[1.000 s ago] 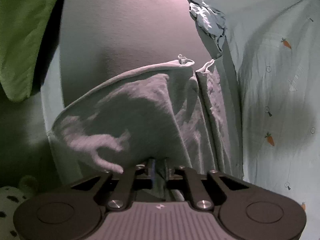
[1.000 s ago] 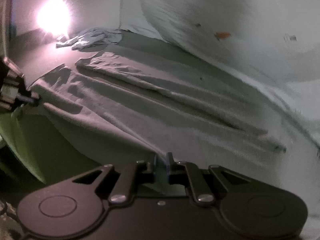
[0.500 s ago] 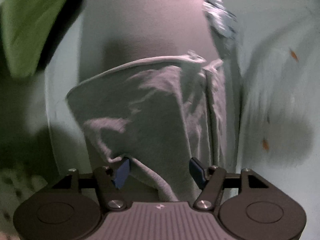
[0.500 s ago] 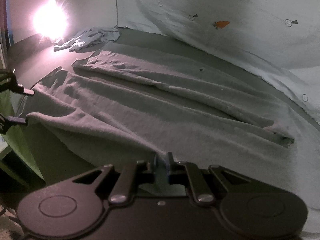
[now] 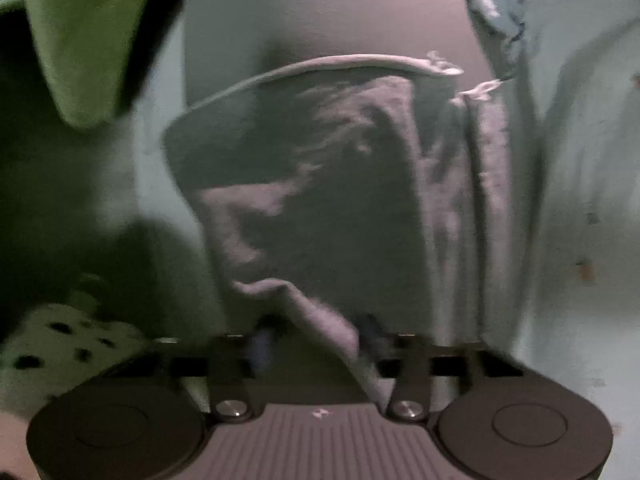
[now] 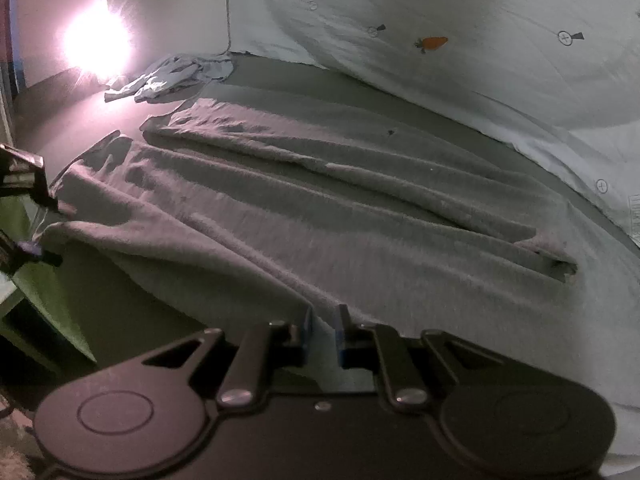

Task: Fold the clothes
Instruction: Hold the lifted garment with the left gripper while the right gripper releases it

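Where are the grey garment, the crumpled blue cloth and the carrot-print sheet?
grey garment [image 6: 320, 216]: right wrist view, middle of its spread-out fabric.
crumpled blue cloth [image 6: 176, 76]: right wrist view, centre of the bundle near the lamp glare.
carrot-print sheet [image 6: 480, 80]: right wrist view, plain stretch below the orange carrot.

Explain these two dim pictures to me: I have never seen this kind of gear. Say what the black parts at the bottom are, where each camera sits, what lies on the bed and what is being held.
No robot here: a person holds a two-finger gripper in each hand, with a camera on each that looks along its fingers. The black parts are the grippers' own bodies.

The left wrist picture shows the left gripper, its jaws closing around an edge of the grey garment. The right wrist picture shows the right gripper pinching the same garment's near edge, nearly shut.

The garment lies spread on the bed. Beyond it are a crumpled light blue cloth, a carrot-print sheet and a glaring lamp. The left gripper also shows at that picture's left edge.
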`<state>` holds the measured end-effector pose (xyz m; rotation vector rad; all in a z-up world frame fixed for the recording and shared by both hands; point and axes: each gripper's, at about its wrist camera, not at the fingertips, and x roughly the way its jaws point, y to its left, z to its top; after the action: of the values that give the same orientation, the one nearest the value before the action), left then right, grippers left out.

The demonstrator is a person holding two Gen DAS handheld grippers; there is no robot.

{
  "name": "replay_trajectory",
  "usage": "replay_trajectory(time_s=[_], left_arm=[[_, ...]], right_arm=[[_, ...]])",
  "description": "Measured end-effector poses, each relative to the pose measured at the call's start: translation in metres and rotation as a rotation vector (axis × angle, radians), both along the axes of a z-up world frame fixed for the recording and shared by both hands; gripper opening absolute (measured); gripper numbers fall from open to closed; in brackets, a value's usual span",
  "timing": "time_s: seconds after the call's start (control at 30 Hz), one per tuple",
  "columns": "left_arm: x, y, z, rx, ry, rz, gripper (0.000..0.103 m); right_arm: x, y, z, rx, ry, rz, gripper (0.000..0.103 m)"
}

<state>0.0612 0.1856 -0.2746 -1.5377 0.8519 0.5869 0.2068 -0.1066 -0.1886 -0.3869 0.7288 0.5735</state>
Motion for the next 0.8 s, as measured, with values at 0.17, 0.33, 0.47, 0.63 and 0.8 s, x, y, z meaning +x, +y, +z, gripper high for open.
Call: replay_trajectory(time_s=[0.17,0.33,0.47,0.63,0.8], left_arm=[[-0.009,0.0,0.002,-0.02,0.003,0.066,0.012],[-0.008,-0.001,0.015,0.033,0.003,0.105,0.003],[-0.001,0.002,0.024,0.078,0.029,0.13,0.003],[0.014,0.004,0.034,0.118,0.085,0.145,0.003],[0.024,0.007,0.04,0.159,0.124,0.181,0.002]], right_arm=[[-0.003,-0.022,0.003,0.042,0.036,-0.002,0.022],[0.015,-0.081,0.016,0.227,0.097,-0.159,0.034],[0.043,-0.17,0.021,0.421,0.102,-0.488,0.052],[0.078,-0.321,0.007,0.53,0.038,-1.051,0.052],[0.106,-0.41,-0.011,0.474,0.03,-1.261,0.054]])
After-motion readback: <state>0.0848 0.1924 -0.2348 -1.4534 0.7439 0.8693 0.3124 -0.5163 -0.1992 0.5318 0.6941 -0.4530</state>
